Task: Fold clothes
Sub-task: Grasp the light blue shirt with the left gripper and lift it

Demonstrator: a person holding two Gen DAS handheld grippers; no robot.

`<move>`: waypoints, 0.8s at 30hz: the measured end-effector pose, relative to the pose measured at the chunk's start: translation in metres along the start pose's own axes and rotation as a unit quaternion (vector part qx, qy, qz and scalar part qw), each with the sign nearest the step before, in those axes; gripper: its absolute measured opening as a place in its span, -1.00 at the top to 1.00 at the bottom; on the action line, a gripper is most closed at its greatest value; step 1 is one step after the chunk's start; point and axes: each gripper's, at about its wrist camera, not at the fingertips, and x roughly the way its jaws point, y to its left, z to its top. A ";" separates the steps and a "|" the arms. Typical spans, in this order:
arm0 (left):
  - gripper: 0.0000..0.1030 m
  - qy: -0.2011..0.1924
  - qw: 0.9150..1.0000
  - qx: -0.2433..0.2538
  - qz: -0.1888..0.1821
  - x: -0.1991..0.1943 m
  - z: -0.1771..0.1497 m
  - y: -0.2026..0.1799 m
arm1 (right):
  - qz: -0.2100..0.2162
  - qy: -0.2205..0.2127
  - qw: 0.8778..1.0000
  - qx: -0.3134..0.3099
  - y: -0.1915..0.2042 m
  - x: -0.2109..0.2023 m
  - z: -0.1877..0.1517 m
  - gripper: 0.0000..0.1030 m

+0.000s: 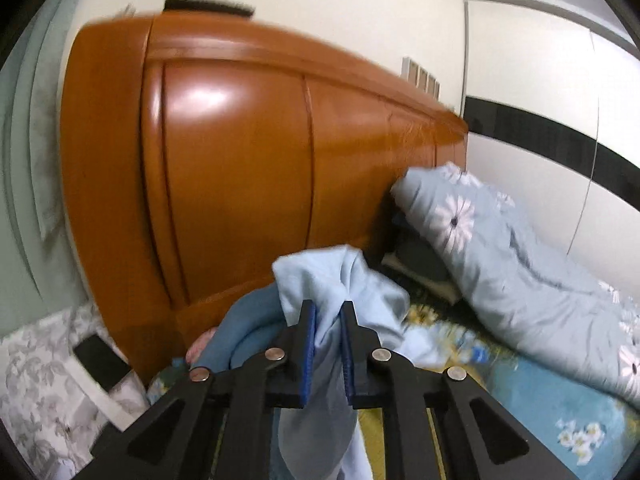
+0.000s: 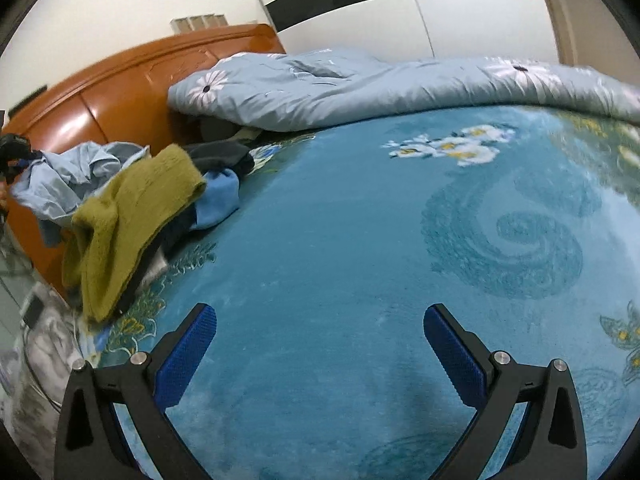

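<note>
My left gripper [image 1: 328, 314] is shut on a light blue garment [image 1: 344, 276], which bunches above the pads and hangs down between the fingers, lifted in front of the headboard. A darker blue fold [image 1: 244, 328] of cloth sags to its left. In the right wrist view the same light blue garment [image 2: 76, 184] is raised at the far left, above a pile of clothes. The pile holds an olive green knit [image 2: 132, 216], a blue fleece piece [image 2: 220, 200] and dark garments [image 2: 224, 156]. My right gripper [image 2: 320, 320] is open and holds nothing, low over the teal bedspread [image 2: 360, 240].
An orange wooden headboard [image 1: 240, 160] stands behind the pile. A pale blue quilt with daisies [image 2: 360, 84] lies rolled along the bed's far side. A black phone [image 1: 100, 360] rests on a grey floral surface left of the bed. A white wardrobe with a black band [image 1: 560, 100] stands beyond.
</note>
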 end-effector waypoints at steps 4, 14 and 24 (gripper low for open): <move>0.81 -0.032 0.999 0.024 -0.016 -0.024 0.035 -0.031 | 0.007 -0.008 1.000 0.026 -0.017 -0.006 0.002 -1.00; 0.92 -0.065 0.993 0.078 -0.059 -0.074 0.058 -0.105 | 0.012 -0.022 0.999 0.042 -0.028 -0.016 0.004 -1.00; 0.93 -0.096 0.990 0.051 -0.089 -0.103 0.089 -0.128 | 0.015 -0.033 0.998 0.052 -0.034 -0.022 0.003 -1.00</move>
